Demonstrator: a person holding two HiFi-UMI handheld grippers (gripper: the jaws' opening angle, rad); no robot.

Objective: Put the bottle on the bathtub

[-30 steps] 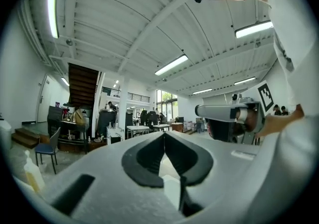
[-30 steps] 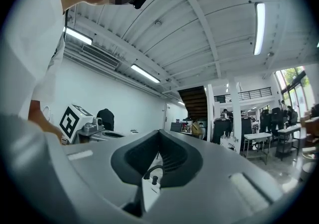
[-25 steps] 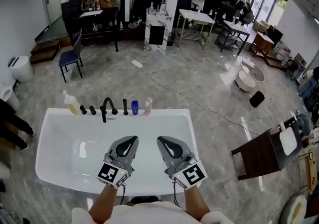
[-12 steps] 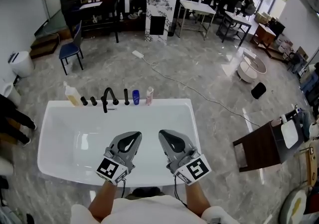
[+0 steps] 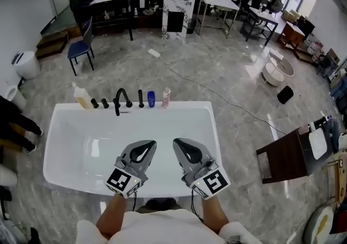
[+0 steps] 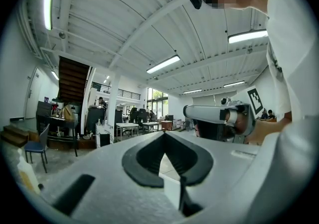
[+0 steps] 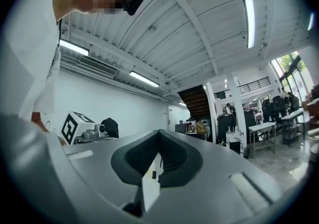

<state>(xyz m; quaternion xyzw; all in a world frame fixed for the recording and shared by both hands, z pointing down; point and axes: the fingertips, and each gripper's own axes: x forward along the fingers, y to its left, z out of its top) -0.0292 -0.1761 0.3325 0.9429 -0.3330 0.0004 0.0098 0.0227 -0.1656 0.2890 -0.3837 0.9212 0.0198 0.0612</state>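
- Not much is changing in the last second — your head is tipping a little, so the bathtub [image 5: 214,129] is sliding a bit in the head view.
- Your left gripper [image 5: 145,148] and right gripper [image 5: 181,148] are staying side by side over the near edge of the tub, close to you.
- Both sets of tongs are pressing tip to tip, and nothing is sitting between them. You are carrying no bottle.
- Three bottles are standing on the far edge of the tub — a yellow bottle [image 5: 82,96] at the far left, then a blue bottle [image 5: 151,98] and a pink bottle [image 5: 166,97] just right of the black tap [image 5: 120,99]. None of them is moving.
- So bottles are already sitting on the tub. This is fitting two stories: one was set there and your hands are back, or you are getting ready to go for one. I am not able to tell which.
- No brand or word is showing big enough to read. The bottle labels are too small. Only the black-and-white square on each marker cube [image 5: 122,181] is showing clearly.
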